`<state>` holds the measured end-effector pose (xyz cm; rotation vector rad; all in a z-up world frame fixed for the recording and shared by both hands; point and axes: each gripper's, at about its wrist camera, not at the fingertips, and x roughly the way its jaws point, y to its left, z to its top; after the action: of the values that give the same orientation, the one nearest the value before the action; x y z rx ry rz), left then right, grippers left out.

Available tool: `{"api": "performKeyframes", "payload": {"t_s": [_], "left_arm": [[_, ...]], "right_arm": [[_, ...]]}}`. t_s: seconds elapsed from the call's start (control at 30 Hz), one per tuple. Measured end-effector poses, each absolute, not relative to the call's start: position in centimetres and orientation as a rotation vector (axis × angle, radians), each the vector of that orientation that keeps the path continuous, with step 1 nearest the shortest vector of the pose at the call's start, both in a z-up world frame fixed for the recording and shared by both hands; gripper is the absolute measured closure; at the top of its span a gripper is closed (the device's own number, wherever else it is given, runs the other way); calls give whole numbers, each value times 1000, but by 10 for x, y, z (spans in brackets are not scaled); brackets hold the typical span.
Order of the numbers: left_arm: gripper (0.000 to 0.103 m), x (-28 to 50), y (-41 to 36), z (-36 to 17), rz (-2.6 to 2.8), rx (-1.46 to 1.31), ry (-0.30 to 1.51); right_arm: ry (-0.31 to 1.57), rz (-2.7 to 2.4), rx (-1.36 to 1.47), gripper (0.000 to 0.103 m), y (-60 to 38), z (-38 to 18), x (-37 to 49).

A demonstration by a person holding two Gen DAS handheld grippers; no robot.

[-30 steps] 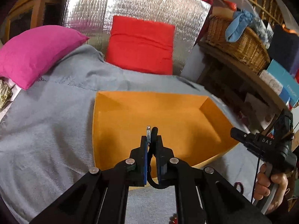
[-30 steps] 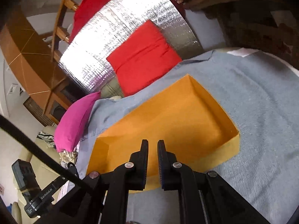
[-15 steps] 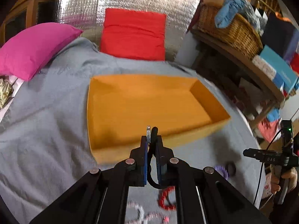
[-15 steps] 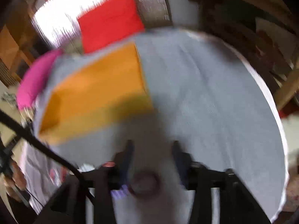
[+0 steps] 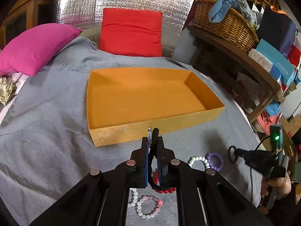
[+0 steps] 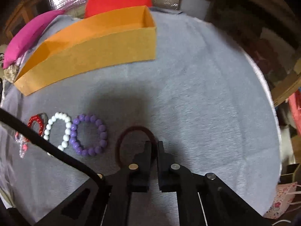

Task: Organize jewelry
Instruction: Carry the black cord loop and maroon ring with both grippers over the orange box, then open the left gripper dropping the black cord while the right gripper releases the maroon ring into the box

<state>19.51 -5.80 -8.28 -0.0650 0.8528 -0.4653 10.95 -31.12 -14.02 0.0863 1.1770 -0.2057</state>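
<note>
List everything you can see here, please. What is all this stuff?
Box: one, orange, open-topped, on the cloth.
Cloth: one, grey, covering the surface.
Bead bracelets: four, purple, white, red and pale pink, lying on the cloth in front of the box.
Ring: one, dark red, on the cloth beside the purple bracelet.
Cushions: two, pink and red, behind the box.
Foil sheet: one, silver, behind the cushions.
Basket: one, wicker, on the shelf at right.
Small dark item: one, too small to identify, in the left gripper.
Left gripper: black, jaws shut on the small dark item.
Right gripper: black, jaws shut on the ring.
Hand: one, holding the right gripper.
</note>
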Motion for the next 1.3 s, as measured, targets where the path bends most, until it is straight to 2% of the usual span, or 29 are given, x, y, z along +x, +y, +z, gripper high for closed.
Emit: {"api": "performKeyframes", "payload": {"t_s": [0.23, 0.4, 0.6, 0.73, 0.77, 0.8, 0.83, 0.87, 1.0, 1.13, 1.3], "left_arm": [[95, 210, -53, -82, -462, -107, 845], [95, 232, -54, -89, -448, -147, 850], [95, 259, -50, -103, -398, -158, 868], [93, 272, -50, -115, -327, -132, 907], [87, 275, -50, -119, -308, -124, 925], [71, 276, -49, -121, -301, -121, 932], [61, 276, -49, -122, -290, -120, 939], [46, 275, -47, -121, -274, -117, 930], [42, 268, -43, -111, -264, -99, 872], [41, 266, -35, -111, -245, -105, 887], [41, 264, -31, -110, -215, -64, 890]], "right_arm": [[926, -202, 247, 98, -319, -83, 135], [781, -198, 278, 98, -299, -70, 173], [823, -193, 299, 98, -282, -94, 240], [894, -201, 295, 96, -282, -116, 252], [897, -204, 300, 96, -283, -115, 246], [902, -202, 315, 95, -286, -117, 246], [903, -199, 329, 94, -288, -114, 244], [896, -193, 351, 94, -293, -111, 238], [822, -195, 421, 78, -313, -95, 225], [793, -244, 436, 76, -328, -92, 219], [857, -321, 427, 76, -350, -113, 226]]}}
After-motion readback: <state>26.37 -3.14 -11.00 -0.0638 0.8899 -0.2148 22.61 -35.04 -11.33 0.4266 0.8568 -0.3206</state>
